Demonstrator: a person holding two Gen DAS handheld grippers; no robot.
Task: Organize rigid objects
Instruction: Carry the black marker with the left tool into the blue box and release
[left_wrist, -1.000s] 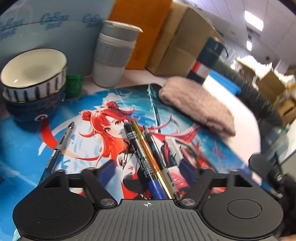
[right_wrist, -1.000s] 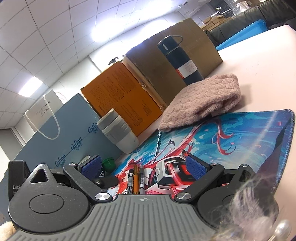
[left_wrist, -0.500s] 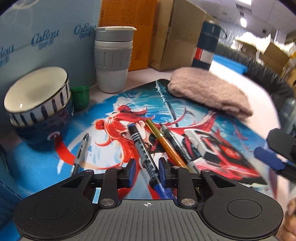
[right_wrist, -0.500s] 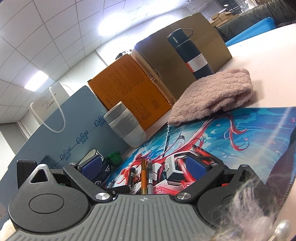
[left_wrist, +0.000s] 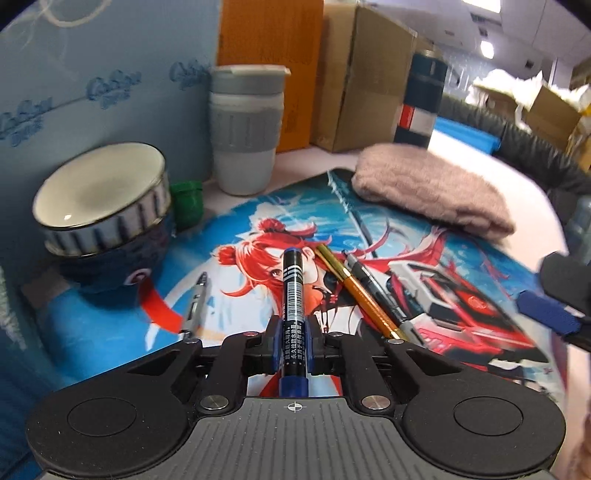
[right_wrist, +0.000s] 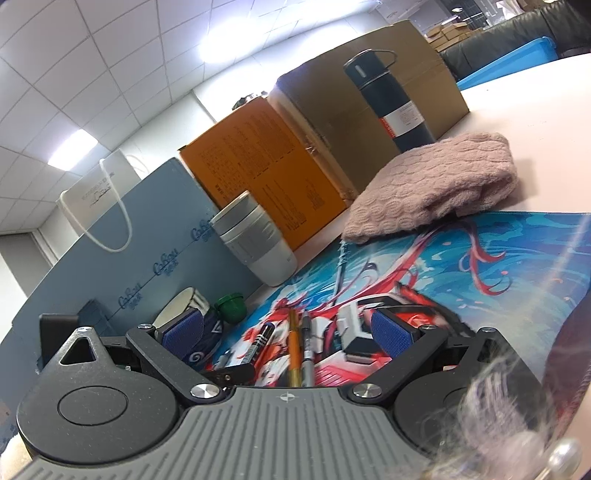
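My left gripper (left_wrist: 293, 345) pinches the black marker (left_wrist: 292, 291), pointing to twelve o'clock over the mat (left_wrist: 461, 295); my right gripper (right_wrist: 288, 328) gapes wide; orange pen (left_wrist: 356, 293) at one o'clock.

Left gripper (left_wrist: 293, 341): grey ribbed housing with a small crosshair mark, black linkage arms, two round black discs, silver screw heads at pivots, blue finger pads (left_wrist: 275, 343). Right gripper (right_wrist: 291, 332): same build, textured blue pads (right_wrist: 389, 334), triangular cut-out in left linkage. Pale fluffy sleeve edge at lower right of right wrist view.
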